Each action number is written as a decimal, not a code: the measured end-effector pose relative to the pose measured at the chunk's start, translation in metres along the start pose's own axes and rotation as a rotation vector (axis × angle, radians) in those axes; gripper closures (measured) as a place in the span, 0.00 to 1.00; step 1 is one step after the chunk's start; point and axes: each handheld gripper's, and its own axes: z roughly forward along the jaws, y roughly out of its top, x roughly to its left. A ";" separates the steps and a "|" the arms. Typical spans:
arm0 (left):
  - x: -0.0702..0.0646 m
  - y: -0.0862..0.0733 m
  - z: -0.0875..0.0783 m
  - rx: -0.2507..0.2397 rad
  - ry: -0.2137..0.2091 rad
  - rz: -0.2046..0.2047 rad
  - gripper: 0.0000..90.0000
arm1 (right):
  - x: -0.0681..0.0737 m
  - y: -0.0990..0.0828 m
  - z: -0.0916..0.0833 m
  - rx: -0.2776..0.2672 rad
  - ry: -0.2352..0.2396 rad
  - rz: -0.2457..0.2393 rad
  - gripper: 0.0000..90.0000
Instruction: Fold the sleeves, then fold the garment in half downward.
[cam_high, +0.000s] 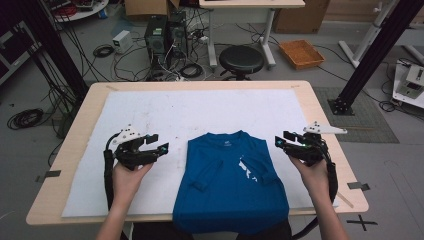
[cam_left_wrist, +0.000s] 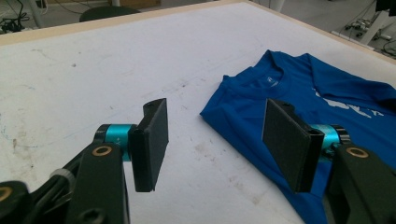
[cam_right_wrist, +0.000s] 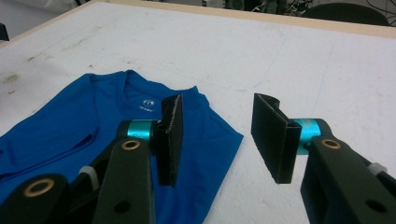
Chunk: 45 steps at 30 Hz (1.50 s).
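- I see a blue T-shirt (cam_high: 232, 182) lying flat at the bench's (cam_high: 320, 107) near edge, sleeves folded in.
- My left gripper (cam_high: 156, 143) and right gripper (cam_high: 281, 140) flank it, fingers parted, holding nothing.

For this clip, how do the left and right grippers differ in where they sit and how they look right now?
The left gripper hovers off the blue T-shirt's left edge, the right gripper off its right shoulder. In the high view the left gripper carries a rounded white top piece, while the right gripper carries a flat plate jutting outward. The left gripper sits slightly nearer the person than the right. Both are open, hold nothing and point inward at the shirt, above the white mat.
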 end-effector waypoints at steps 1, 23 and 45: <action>0.000 0.000 0.000 0.000 0.001 -0.001 0.46 | 0.000 0.000 0.000 0.000 0.000 0.002 0.60; -0.013 0.008 0.041 0.088 -0.036 -0.044 0.48 | -0.014 -0.007 0.015 0.017 -0.021 0.038 0.66; -0.012 0.007 0.101 0.192 -0.031 -0.131 0.59 | 0.002 -0.014 0.061 0.144 0.003 -0.019 0.74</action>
